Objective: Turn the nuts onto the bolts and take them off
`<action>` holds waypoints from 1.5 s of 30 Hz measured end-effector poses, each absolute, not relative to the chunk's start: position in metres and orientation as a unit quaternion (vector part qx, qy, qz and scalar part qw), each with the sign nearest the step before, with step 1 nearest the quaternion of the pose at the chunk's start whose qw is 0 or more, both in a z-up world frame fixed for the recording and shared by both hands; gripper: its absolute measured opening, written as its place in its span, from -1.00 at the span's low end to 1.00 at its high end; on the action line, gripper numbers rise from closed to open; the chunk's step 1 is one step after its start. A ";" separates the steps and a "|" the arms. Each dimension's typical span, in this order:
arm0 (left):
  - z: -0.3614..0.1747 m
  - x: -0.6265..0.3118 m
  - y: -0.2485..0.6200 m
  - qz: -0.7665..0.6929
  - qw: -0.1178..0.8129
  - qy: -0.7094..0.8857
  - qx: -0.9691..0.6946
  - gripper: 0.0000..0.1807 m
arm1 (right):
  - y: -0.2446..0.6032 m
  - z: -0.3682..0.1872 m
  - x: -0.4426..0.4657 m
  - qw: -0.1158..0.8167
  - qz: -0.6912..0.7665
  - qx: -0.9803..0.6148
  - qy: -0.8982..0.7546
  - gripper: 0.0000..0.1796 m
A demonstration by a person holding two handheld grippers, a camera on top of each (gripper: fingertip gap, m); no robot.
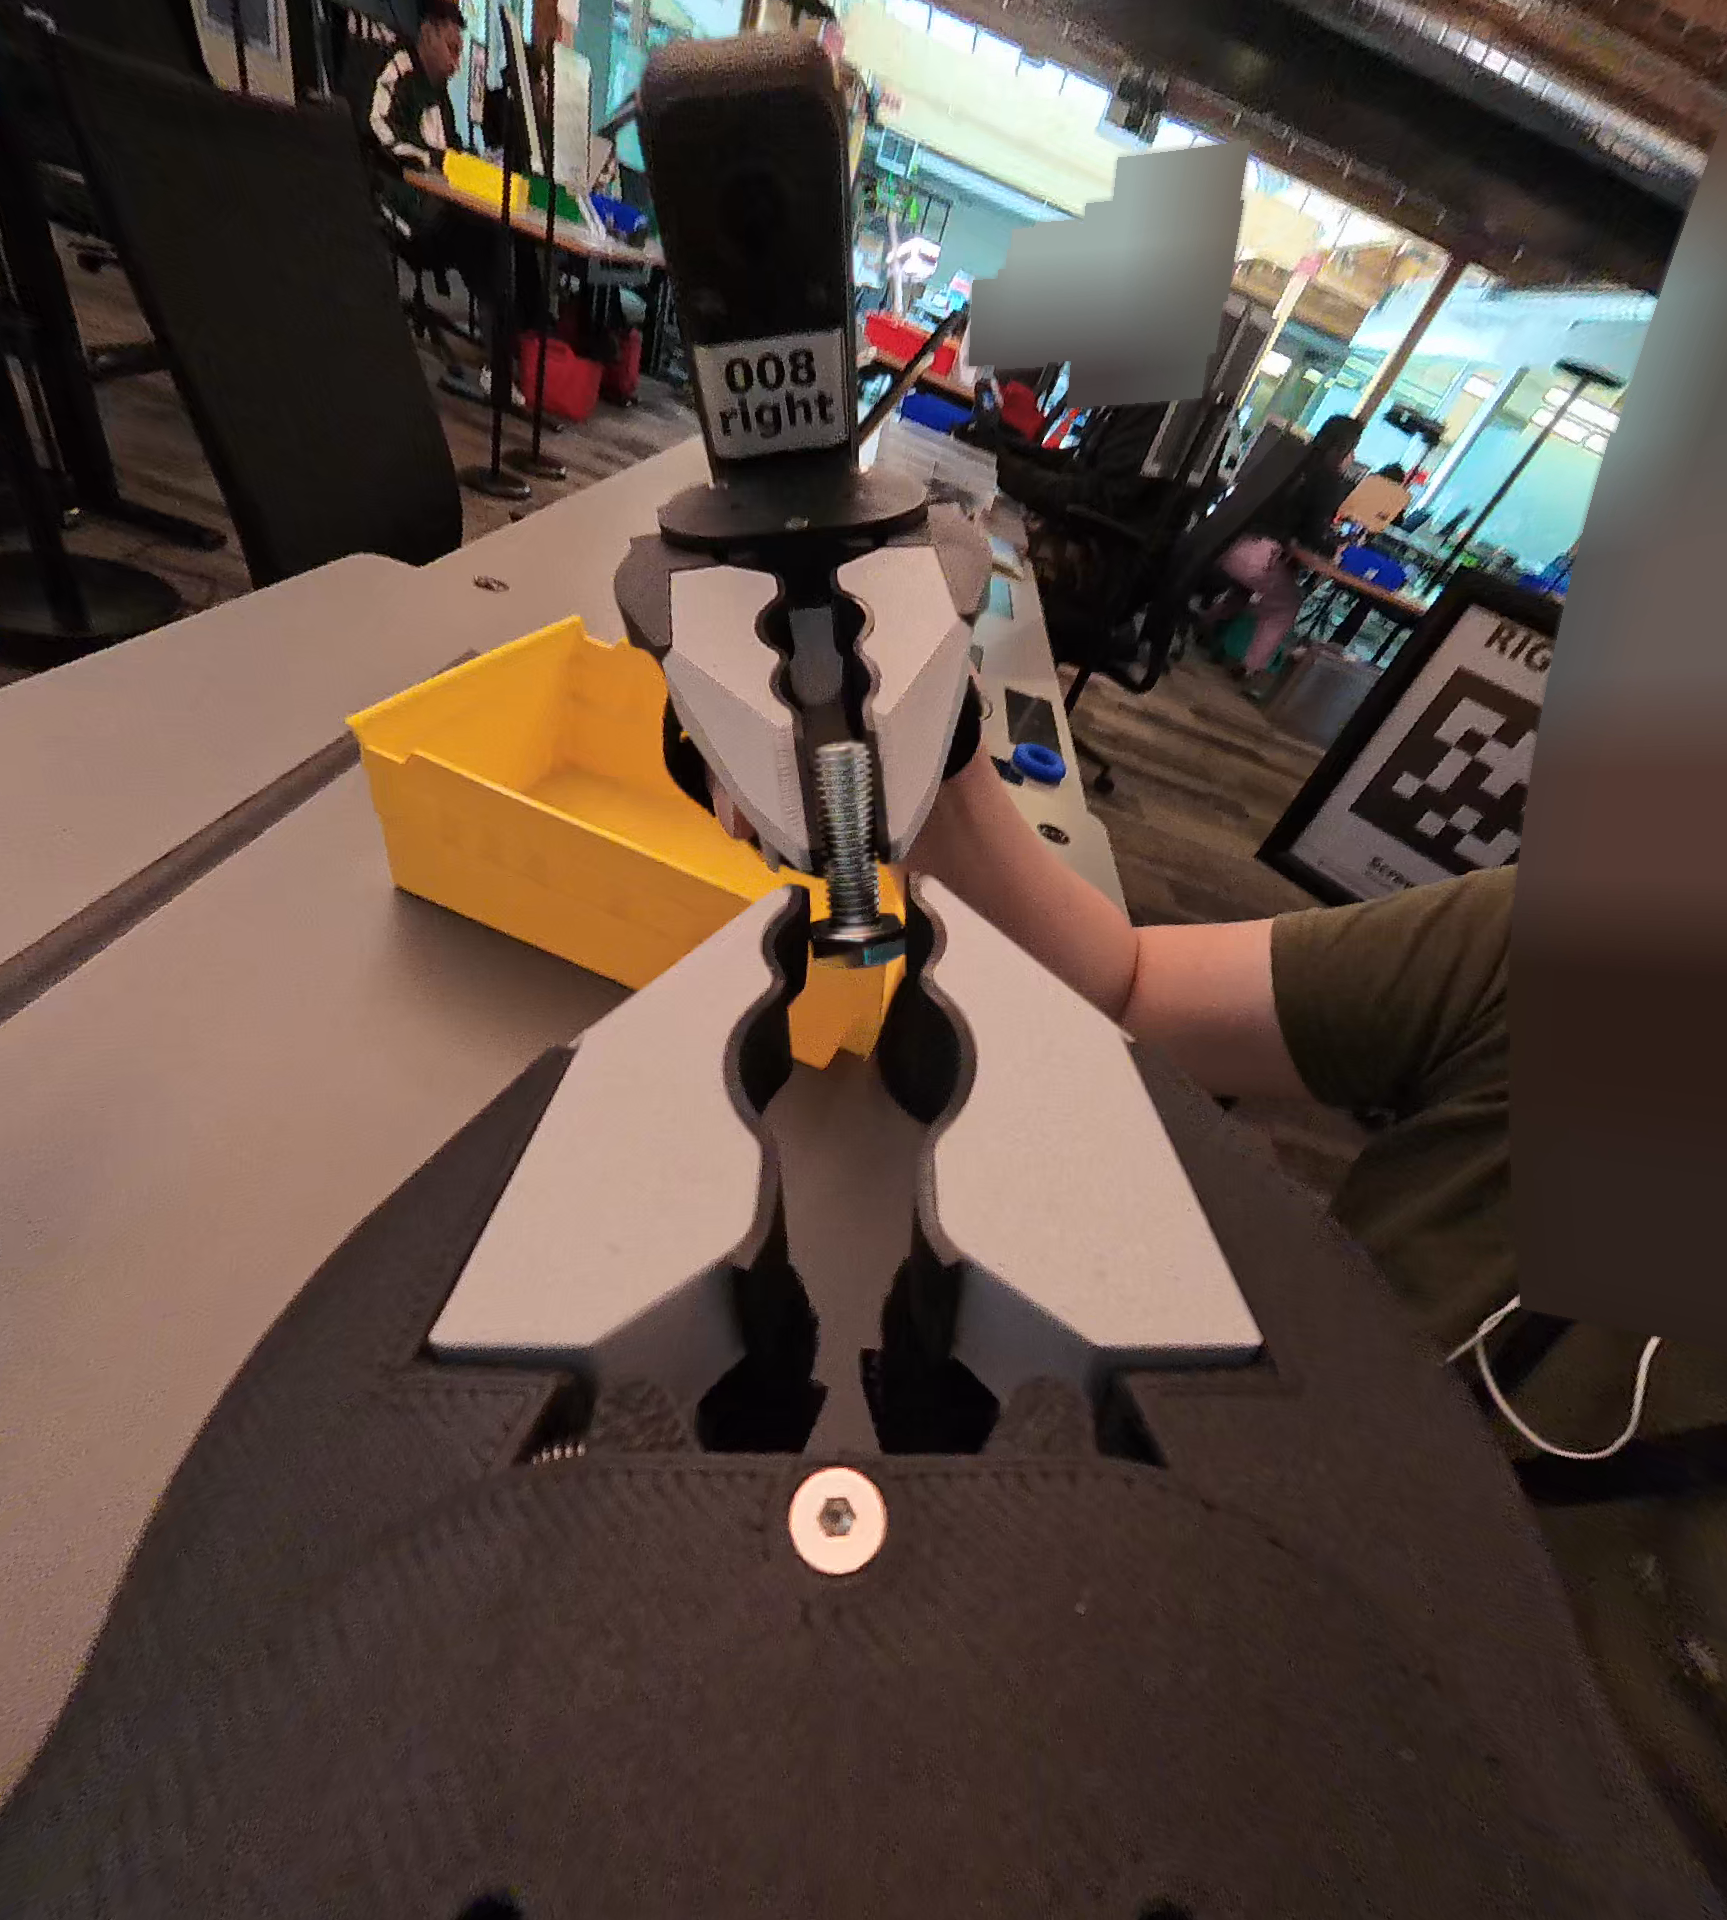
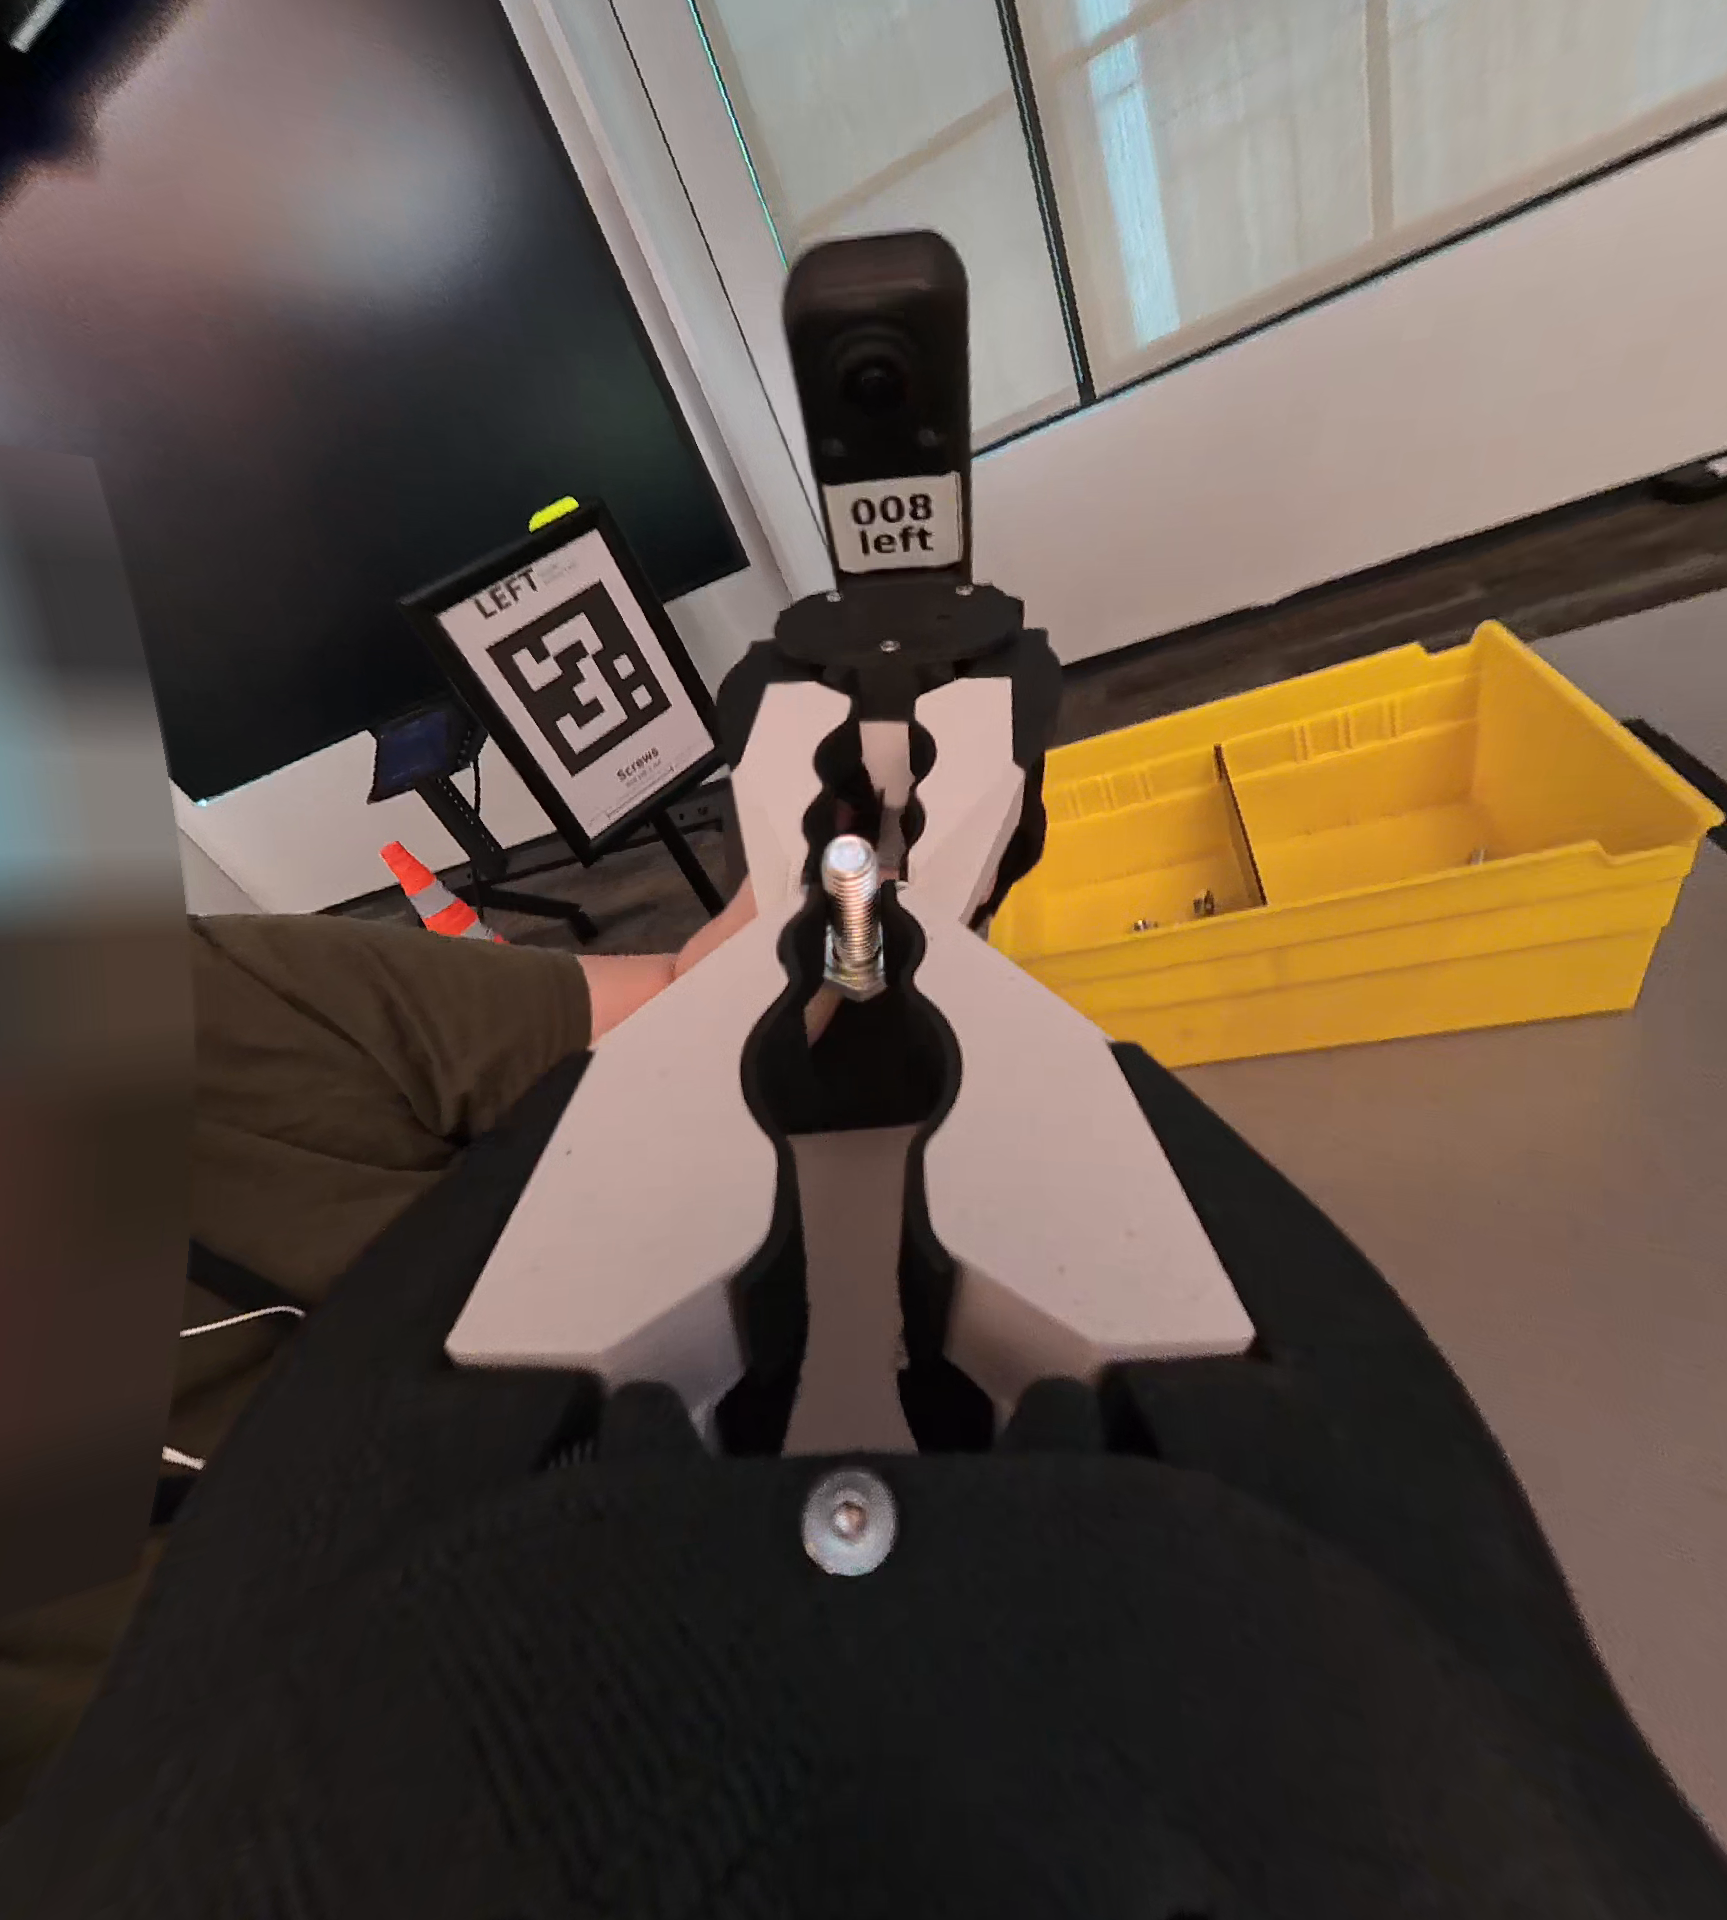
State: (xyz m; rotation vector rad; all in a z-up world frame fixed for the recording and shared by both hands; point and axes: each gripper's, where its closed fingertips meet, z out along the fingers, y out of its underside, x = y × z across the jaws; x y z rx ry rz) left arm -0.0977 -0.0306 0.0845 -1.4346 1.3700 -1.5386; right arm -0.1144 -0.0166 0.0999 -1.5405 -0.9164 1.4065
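Note:
A silver threaded bolt (image 1: 846,821) stands about upright where the two grippers' tips meet, above the grey table (image 1: 163,1039). It has a hex part at its low end. My left gripper (image 1: 843,914) is shut with that hex part between its tips. My right gripper (image 1: 838,831) faces it and is closed around the threaded shaft. In the right wrist view the bolt (image 2: 851,909) sits in my right gripper (image 2: 854,935), hex part inside the fingers, and the left gripper (image 2: 874,873) crosses behind. I cannot tell bolt head from nut.
A yellow bin (image 1: 485,821) stands on the table just behind the grippers. In the right wrist view the bin (image 2: 1358,935) shows a divider and a few small metal parts (image 2: 1202,904). A person's arm (image 1: 1098,935) reaches in. A blue ring (image 1: 1035,764) lies farther back. Both grippers' tips are close together, under 4 cm apart.

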 end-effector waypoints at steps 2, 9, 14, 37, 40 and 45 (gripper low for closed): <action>0.088 -0.100 -0.030 -0.594 0.305 0.510 -0.542 -0.82 | -0.013 0.104 -0.111 0.431 0.557 -0.613 -0.356 -0.83; 0.083 -0.098 -0.033 -0.580 0.304 0.523 -0.546 -0.82 | -0.011 0.103 -0.114 0.431 0.563 -0.613 -0.349 -0.84; 0.077 -0.095 -0.032 -0.561 0.311 0.529 -0.556 -0.82 | -0.014 0.100 -0.112 0.429 0.543 -0.622 -0.366 -0.91; 0.078 -0.103 -0.029 -0.543 0.329 0.543 -0.550 -0.92 | -0.016 0.102 -0.120 0.465 0.511 -0.605 -0.395 -0.90; 0.090 -0.111 -0.030 -0.529 0.356 0.553 -0.536 -0.92 | -0.019 0.111 -0.110 0.506 0.478 -0.586 -0.415 -0.68; 0.138 -0.153 -0.028 -0.540 0.431 0.524 -0.498 -0.92 | -0.017 0.002 -0.077 0.379 0.222 -0.687 -0.579 -0.59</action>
